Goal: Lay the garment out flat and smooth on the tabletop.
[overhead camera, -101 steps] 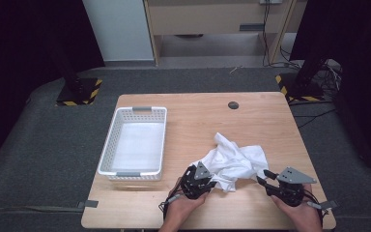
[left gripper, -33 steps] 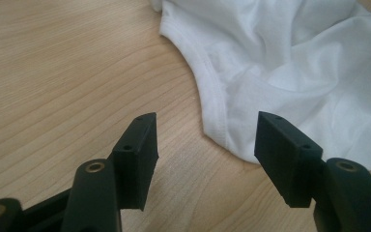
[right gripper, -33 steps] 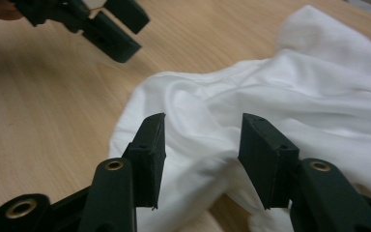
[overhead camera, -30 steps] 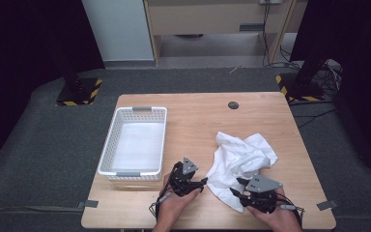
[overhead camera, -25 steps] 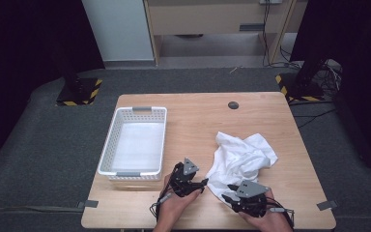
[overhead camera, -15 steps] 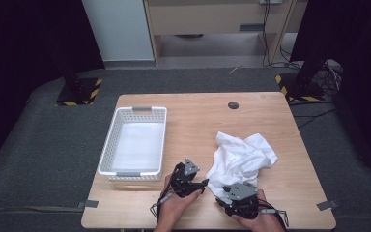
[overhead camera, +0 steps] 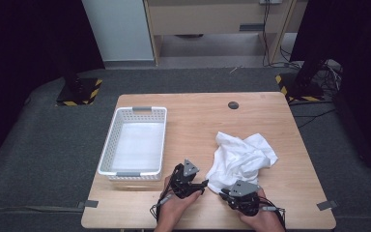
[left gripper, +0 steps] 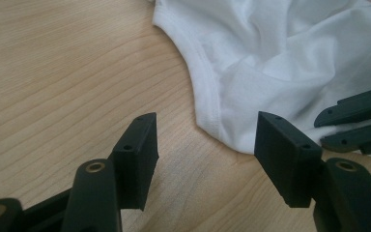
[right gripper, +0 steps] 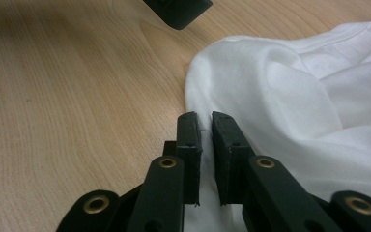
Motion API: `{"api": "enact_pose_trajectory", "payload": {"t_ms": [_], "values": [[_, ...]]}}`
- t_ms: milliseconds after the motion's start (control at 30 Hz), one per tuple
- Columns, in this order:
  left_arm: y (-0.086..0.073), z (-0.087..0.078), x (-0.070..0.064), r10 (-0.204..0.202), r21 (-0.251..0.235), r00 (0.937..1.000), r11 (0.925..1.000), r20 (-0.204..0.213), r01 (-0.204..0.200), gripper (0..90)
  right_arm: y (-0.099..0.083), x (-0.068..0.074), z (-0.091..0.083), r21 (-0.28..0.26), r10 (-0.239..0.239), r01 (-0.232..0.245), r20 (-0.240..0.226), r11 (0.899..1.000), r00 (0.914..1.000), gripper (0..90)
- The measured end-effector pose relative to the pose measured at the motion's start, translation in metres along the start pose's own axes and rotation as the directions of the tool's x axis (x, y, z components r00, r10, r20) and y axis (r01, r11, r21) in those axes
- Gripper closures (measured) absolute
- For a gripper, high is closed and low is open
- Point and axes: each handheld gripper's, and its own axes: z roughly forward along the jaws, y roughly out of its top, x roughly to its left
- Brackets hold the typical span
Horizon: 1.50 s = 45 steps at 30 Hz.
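A crumpled white cloth (overhead camera: 241, 157) lies on the wooden table (overhead camera: 198, 121), right of centre. My left gripper (overhead camera: 204, 186) stands open at the cloth's near left corner. In the left gripper view (left gripper: 205, 140) the hemmed edge of the cloth (left gripper: 280, 63) lies just ahead of its spread jaws, apart from them. My right gripper (overhead camera: 223, 193) is at the cloth's near edge. In the right gripper view (right gripper: 205, 121) its jaws are pressed together on a fold of the cloth (right gripper: 294, 96). The two grippers sit close together, tips pointing toward each other.
A white slotted basket (overhead camera: 107, 145) stands at the table's left side, holding nothing. A small dark round grommet (overhead camera: 233, 105) is set in the table's far part. The table's near edge runs just behind both hands.
My right gripper has slid left along the table's near side to the cloth's near edge and shut on it. The left gripper has stayed open beside the corner.
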Motion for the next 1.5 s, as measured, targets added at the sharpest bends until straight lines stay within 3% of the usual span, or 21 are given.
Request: {"api": "enact_pose_trajectory", "payload": {"t_ms": [267,467,567,700,867,933,1067,1333,1500], "values": [[0.001,-0.001,0.001,-0.002,-0.007,1.0000,1.0000,-0.004,0.002,41.3,0.001,0.000,-0.004,0.007,0.011,-0.010,-0.037,1.000,0.9993,85.5],[0.001,-0.004,0.005,-0.009,-0.014,0.9999,0.9999,-0.013,0.009,41.4,0.008,0.006,-0.015,-0.021,0.005,-0.006,-0.084,1.000,0.9965,85.7],[0.001,-0.005,0.005,-0.011,-0.016,0.9998,0.9998,-0.015,0.011,41.3,0.011,0.006,-0.021,-0.037,-0.004,0.000,-0.085,0.999,0.9964,85.7],[0.002,-0.006,0.005,-0.010,-0.022,0.9998,0.9997,-0.018,0.010,41.2,0.013,-0.008,-0.035,-0.092,0.035,-0.041,-0.062,0.995,0.9975,85.7],[0.001,-0.004,0.004,-0.005,-0.015,0.9998,0.9999,-0.017,0.005,41.2,0.010,-0.041,-0.060,-0.184,0.135,-0.131,0.010,0.974,0.9908,85.8],[0.002,-0.003,0.002,-0.002,-0.013,0.9999,0.9999,-0.014,0.002,41.1,0.004,-0.057,-0.068,-0.211,0.185,-0.169,0.059,0.963,0.9809,85.8],[0.002,-0.001,0.000,0.005,-0.009,0.9999,0.9999,-0.009,-0.005,40.9,-0.016,-0.088,-0.078,-0.225,0.286,-0.252,0.135,0.941,0.9486,85.8],[0.002,0.001,-0.003,0.015,-0.005,0.9999,0.9999,-0.002,-0.015,40.8,-0.044,-0.119,-0.079,-0.185,0.381,-0.345,0.222,0.920,0.8973,85.7],[0.002,0.002,-0.004,0.020,0.000,0.9998,0.9998,0.003,-0.020,40.8,-0.055,-0.127,-0.072,-0.138,0.409,-0.386,0.230,0.912,0.8831,85.5]]}}
